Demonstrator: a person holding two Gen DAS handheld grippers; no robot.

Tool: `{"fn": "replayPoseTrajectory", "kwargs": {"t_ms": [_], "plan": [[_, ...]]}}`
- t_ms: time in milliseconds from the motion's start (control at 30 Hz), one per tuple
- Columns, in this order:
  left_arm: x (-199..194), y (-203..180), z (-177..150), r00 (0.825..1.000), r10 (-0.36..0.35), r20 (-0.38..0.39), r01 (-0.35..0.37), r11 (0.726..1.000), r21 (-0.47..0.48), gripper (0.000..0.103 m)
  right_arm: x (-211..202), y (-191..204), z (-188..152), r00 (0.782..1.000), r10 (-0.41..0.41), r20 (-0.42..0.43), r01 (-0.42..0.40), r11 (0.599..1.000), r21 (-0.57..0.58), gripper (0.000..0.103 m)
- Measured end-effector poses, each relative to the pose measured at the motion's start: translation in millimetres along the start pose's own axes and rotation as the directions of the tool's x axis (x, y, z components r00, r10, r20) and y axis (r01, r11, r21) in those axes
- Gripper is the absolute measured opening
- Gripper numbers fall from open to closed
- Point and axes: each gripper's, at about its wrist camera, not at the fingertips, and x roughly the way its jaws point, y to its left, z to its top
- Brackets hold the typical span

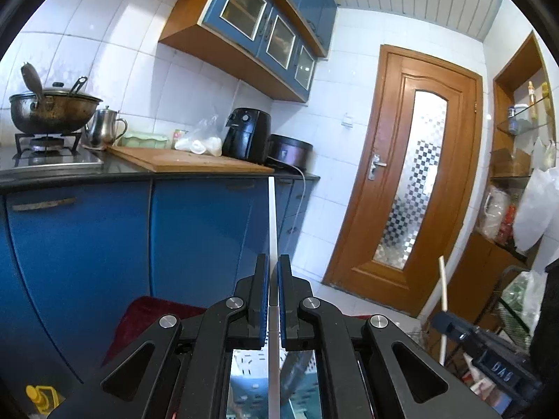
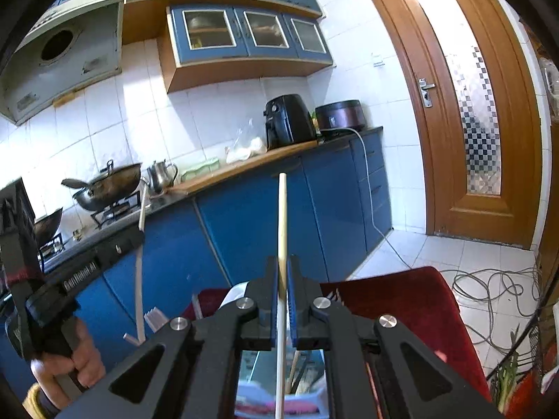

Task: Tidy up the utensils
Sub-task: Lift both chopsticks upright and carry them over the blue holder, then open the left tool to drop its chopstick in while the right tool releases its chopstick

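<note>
My left gripper (image 1: 273, 262) is shut on a thin white utensil handle (image 1: 272, 216) that points up and forward in front of the blue cabinets. It also shows in the right wrist view (image 2: 139, 279), held by the left gripper (image 2: 136, 235). My right gripper (image 2: 283, 262) is shut on a pale wooden stick, likely a chopstick (image 2: 282, 216), that stands upright between the fingers. This stick also shows at the right of the left wrist view (image 1: 443, 300). White fork tines (image 2: 155, 316) and other utensil ends (image 2: 337, 295) lie low over a red cloth (image 2: 412, 300).
A dark counter (image 1: 139, 173) carries a wok on a gas stove (image 1: 49, 111), a metal kettle (image 1: 104, 127), a wooden board (image 1: 181, 162), an air fryer (image 1: 246, 134) and a cooker (image 1: 290, 150). A wooden door (image 1: 408, 181) stands right. Cables (image 2: 489, 286) lie on the floor.
</note>
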Motion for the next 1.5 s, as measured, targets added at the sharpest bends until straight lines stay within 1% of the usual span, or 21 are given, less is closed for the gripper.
{"fn": "replayPoseTrajectory", "kwargs": {"t_ms": [300,433,667,867,900,967,1000,1033,1167,1367,1467,1500], "plan": [[26.4,4.7,-29.6,1.0,0.03,-0.009,-0.03,0.999,0.018,0.004,27.6,1.6,-7.4,0.995,-0.01,0.096,0.014,0.999,-0.037,0.006],[32.0,6.0,-36.1,0.999,0.033,-0.011,-0.032,0.999,0.019,0.004,39.1,5.6,-17.1,0.988,-0.048,0.144,0.06,0.995,-0.077,0.006],[32.6,4.8,-45.7,0.999,0.035,0.009,-0.036,0.999,0.034,0.004,46.8,7.4,-30.0,0.984,-0.056,0.167,0.077,0.99,-0.119,0.007],[30.0,0.3,-54.9,1.0,0.027,0.002,-0.027,0.998,0.06,0.004,46.7,11.4,-37.3,0.988,-0.044,0.148,0.066,0.987,-0.148,0.007],[29.8,0.4,-55.5,1.0,0.025,0.0,-0.025,0.998,0.062,0.004,46.1,12.2,-38.5,0.989,-0.044,0.142,0.065,0.986,-0.153,0.008],[29.0,0.6,-56.0,1.0,0.022,-0.006,-0.022,0.998,0.064,0.004,44.1,12.2,-40.3,0.991,-0.038,0.128,0.057,0.987,-0.151,0.019],[28.3,1.0,-56.5,1.0,0.018,-0.012,-0.017,0.998,0.062,0.004,42.4,11.4,-40.7,0.993,-0.028,0.118,0.045,0.989,-0.141,0.031],[27.9,1.7,-56.8,1.0,0.012,-0.02,-0.011,0.998,0.06,0.004,41.2,10.6,-41.1,0.993,-0.021,0.115,0.037,0.99,-0.134,0.035],[24.5,4.2,-56.6,0.999,0.024,-0.035,-0.022,0.998,0.052,0.006,33.1,9.5,-40.4,0.994,-0.015,0.108,0.028,0.993,-0.115,0.035],[13.3,7.7,-51.6,0.998,0.019,-0.052,-0.018,0.999,0.031,0.012,15.0,13.0,-38.3,0.994,-0.009,0.111,0.021,0.994,-0.107,0.035],[1.6,8.0,-47.4,0.999,0.01,-0.046,-0.009,1.0,0.018,0.021,4.7,16.6,-35.7,0.994,0.001,0.113,0.01,0.995,-0.096,0.035],[-2.8,7.4,-46.3,0.999,0.006,-0.043,-0.005,1.0,0.015,0.025,-0.4,17.7,-35.0,0.993,0.004,0.114,0.007,0.996,-0.093,0.035]]}}
